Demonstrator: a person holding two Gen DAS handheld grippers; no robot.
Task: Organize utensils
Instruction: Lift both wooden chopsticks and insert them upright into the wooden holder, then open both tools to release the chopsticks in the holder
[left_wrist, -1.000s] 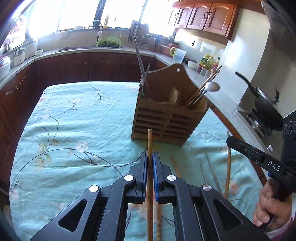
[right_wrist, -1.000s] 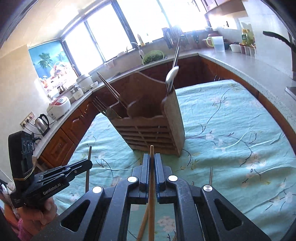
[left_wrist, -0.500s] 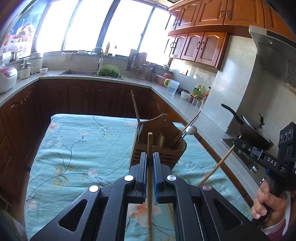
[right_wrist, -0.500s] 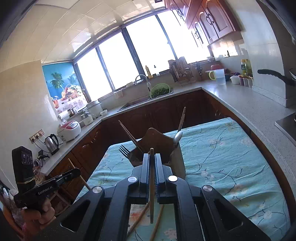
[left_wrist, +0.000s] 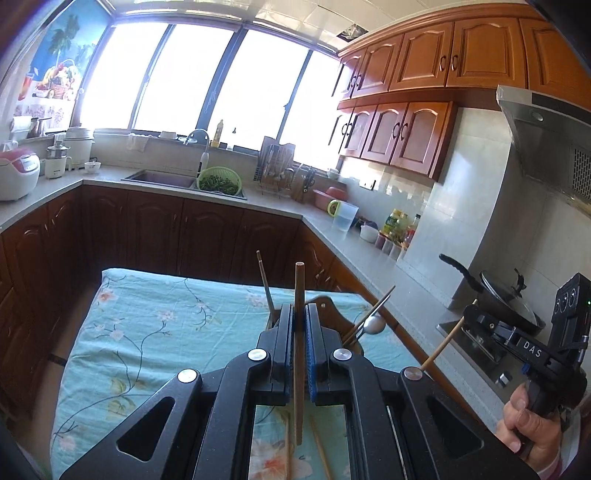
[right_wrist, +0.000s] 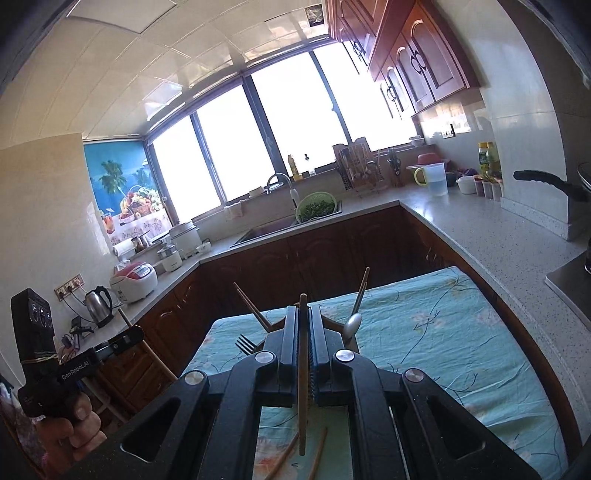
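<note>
My left gripper (left_wrist: 299, 308) is shut on a wooden chopstick (left_wrist: 299, 284) and holds it upright, well above the table. My right gripper (right_wrist: 303, 309) is shut on another wooden chopstick (right_wrist: 303, 306), also held upright. The wooden utensil holder (left_wrist: 334, 308) stands on the table, mostly hidden behind the fingers in both views; chopsticks, a metal spoon (left_wrist: 373, 325) and a fork (right_wrist: 245, 344) stick out of it. Loose chopsticks (right_wrist: 317, 458) lie on the cloth below the grippers. The right gripper also shows in the left wrist view (left_wrist: 471, 314), and the left gripper in the right wrist view (right_wrist: 135, 334).
The table carries a light blue floral cloth (left_wrist: 147, 332). Dark wood cabinets and a grey counter (right_wrist: 480, 221) wrap around it. A sink with a green colander (left_wrist: 219, 181) is at the back, a wok (left_wrist: 506, 295) on the stove at right.
Both grippers have risen high above the table with their chopsticks. The holder now looks small and sits low behind the fingers.
</note>
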